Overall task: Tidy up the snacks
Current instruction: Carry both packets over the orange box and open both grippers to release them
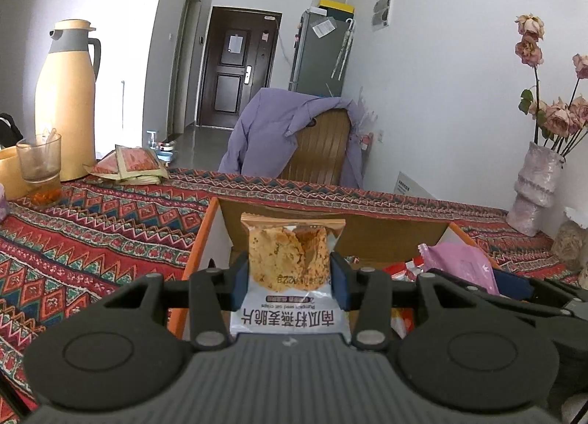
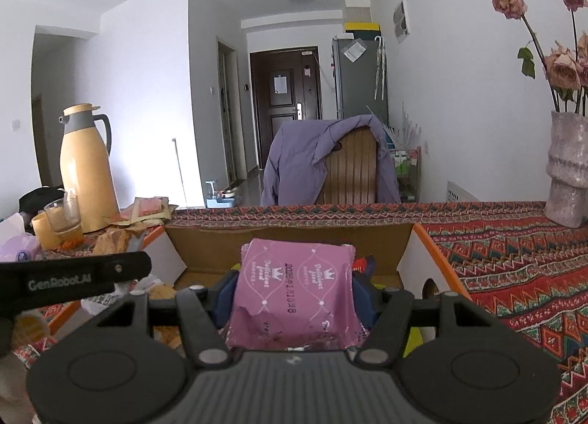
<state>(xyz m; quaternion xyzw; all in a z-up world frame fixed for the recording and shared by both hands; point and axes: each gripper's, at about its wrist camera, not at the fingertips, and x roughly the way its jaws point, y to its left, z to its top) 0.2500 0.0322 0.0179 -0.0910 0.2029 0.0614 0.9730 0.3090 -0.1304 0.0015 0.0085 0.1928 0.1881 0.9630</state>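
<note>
My left gripper (image 1: 290,278) is shut on a silver and orange oat crisp packet (image 1: 288,262), held upright over the open cardboard box (image 1: 205,236) with orange edges. My right gripper (image 2: 290,291) is shut on a pink snack packet (image 2: 294,295) and hangs over the same cardboard box (image 2: 422,240). That pink packet (image 1: 459,266) and the right gripper's black body show at the right of the left wrist view. The left gripper's black arm (image 2: 73,278) crosses the left of the right wrist view. Several red and yellow wrappers lie inside the box (image 1: 400,269).
A yellow thermos (image 1: 66,100), a glass cup (image 1: 38,163) and a pile of tea sachets (image 1: 128,166) stand at the table's far left on the patterned cloth (image 1: 92,240). A vase of dried roses (image 2: 567,174) is at the right. A chair draped with a purple jacket (image 2: 323,163) stands behind the table.
</note>
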